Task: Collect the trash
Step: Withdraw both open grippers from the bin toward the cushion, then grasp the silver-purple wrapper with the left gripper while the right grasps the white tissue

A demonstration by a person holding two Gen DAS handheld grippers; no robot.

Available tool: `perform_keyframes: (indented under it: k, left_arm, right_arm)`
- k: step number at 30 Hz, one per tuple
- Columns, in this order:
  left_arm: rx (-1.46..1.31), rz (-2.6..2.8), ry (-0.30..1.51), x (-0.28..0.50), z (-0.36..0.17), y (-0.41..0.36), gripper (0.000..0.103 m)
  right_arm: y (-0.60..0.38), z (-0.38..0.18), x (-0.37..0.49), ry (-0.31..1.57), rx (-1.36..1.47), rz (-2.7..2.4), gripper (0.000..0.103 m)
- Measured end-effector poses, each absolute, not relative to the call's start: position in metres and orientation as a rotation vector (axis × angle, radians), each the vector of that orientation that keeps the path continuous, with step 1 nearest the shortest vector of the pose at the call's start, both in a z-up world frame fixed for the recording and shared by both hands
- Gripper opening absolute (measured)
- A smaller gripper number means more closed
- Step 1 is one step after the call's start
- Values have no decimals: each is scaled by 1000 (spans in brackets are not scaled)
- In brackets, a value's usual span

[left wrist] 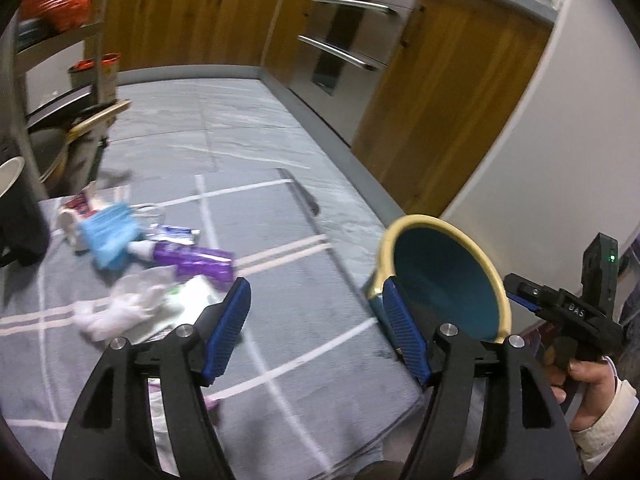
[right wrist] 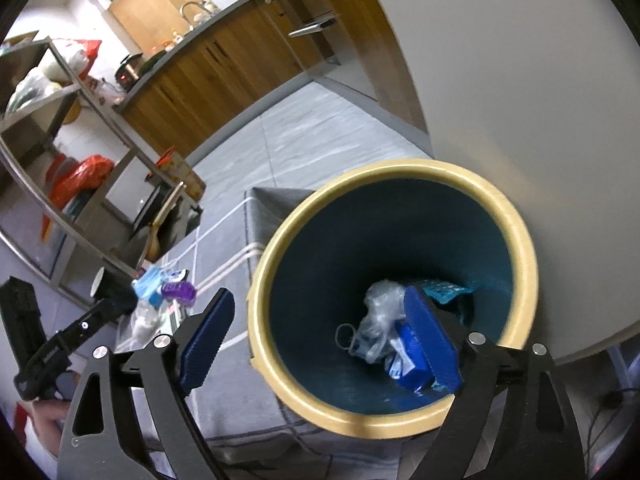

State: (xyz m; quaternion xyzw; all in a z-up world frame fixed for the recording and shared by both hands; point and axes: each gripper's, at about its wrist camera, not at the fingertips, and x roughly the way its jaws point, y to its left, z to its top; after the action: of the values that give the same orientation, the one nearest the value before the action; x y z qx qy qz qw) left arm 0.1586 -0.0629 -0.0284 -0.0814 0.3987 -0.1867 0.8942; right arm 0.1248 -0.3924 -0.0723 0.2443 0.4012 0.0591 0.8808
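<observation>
- The left tongs (left wrist: 316, 324) hang spread wide and empty over a grey mat (left wrist: 280, 368) crossed with white lines, blue pads bare
- The right tongs (right wrist: 320, 340) are likewise spread and hold nothing; the right-hand pad sits over the mouth of a bin (right wrist: 516, 216), the other outside its cream rim
- Inside the bin, teal within, lie crumpled clear plastic (right wrist: 378, 320), a blue-and-white packet (right wrist: 404, 356) and a small dark ring, all at the bottom
- In the left wrist view the same bin (left wrist: 448, 276) stands at the mat's right edge, just beyond the left tongs' right-hand pad, with the right tongs (left wrist: 520, 292) seen from the side close by its rim
- Trash waits in a loose heap on the mat to the left: crumpled white tissue (left wrist: 116, 312) nearest, touching a white wrapper (left wrist: 192, 296)
- Behind those lies a purple packet (left wrist: 200, 262), then a white tube and a blue face mask (left wrist: 108, 236), with a red-and-white pack (left wrist: 80, 204) farthest back
- The heap is well apart from the bin, the left tongs between the two
- Beyond the mat stretches grey tiled floor (left wrist: 240, 128), a metal shelf rack (left wrist: 52, 44) with red bags to the left
- Wooden cabinets (left wrist: 192, 16) and a steel oven front (left wrist: 344, 36) close the background, a white wall to the right
</observation>
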Motion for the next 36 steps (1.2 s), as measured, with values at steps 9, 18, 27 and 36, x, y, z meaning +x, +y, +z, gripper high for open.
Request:
perform_keyframes:
  k: [9,18,27,36]
  left_arm:
    - [-230,-258,832,150,-32,1,68]
    - [-295,-181,942,139,-59,48,69]
    - [-344,-161,1015,132,-83,73,69]
    - [-412,-144,1014,126,-90,99,69]
  right_arm:
    - [-356,-66,132,854,465,185,90]
    - [-315,-67,141,890,416,257,90]
    - [-262,-71,146,938,341,357,90]
    - [-185,-78,141,994,207,521,90]
